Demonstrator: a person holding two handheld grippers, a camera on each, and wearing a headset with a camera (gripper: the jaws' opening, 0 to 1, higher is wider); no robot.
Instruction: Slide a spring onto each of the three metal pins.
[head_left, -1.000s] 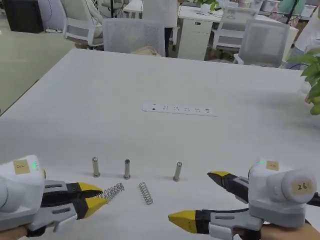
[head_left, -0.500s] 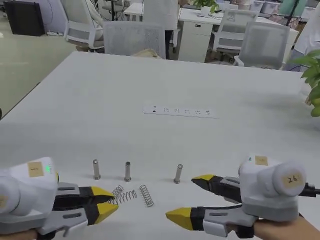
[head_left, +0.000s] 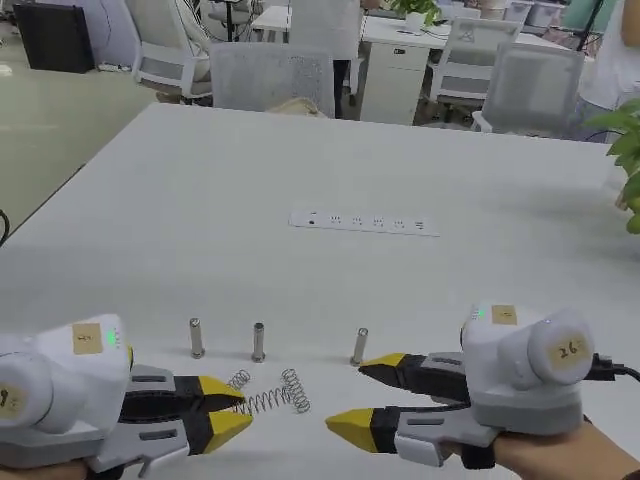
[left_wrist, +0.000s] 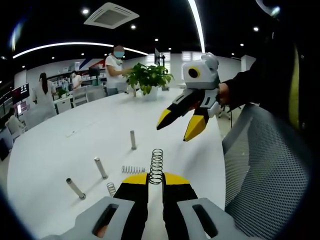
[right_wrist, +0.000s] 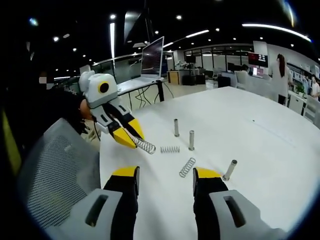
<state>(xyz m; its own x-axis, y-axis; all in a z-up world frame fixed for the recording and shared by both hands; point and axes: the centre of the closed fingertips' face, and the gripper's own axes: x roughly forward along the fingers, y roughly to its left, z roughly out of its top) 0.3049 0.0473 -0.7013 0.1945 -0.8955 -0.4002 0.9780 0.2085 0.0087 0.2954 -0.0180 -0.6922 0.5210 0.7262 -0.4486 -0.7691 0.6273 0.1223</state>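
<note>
Three short metal pins (head_left: 196, 338) (head_left: 259, 342) (head_left: 359, 346) stand upright in a row on the white table (head_left: 320, 170). My left gripper (head_left: 238, 405) is shut on one end of a spring (head_left: 266, 401), which sticks out to the right just above the table. In the left gripper view the held spring (left_wrist: 156, 165) rises from between the closed yellow jaws. Two more springs (head_left: 296, 388) (head_left: 238, 379) lie in front of the pins. My right gripper (head_left: 350, 397) is open and holds nothing, just right of the springs, near the right pin. In the right gripper view, a loose spring (right_wrist: 187, 167) lies ahead of my open right gripper (right_wrist: 165, 175).
A white power strip (head_left: 364, 222) lies mid-table beyond the pins. Office chairs (head_left: 270, 75) stand at the far edge, and a potted plant (head_left: 625, 150) sits at the right edge. A mesh chair back (left_wrist: 270, 165) is close behind the grippers.
The left gripper has moved right with the spring, now pointing it rightward in front of the pins. The right gripper has moved left, closer to the right pin and springs.
</note>
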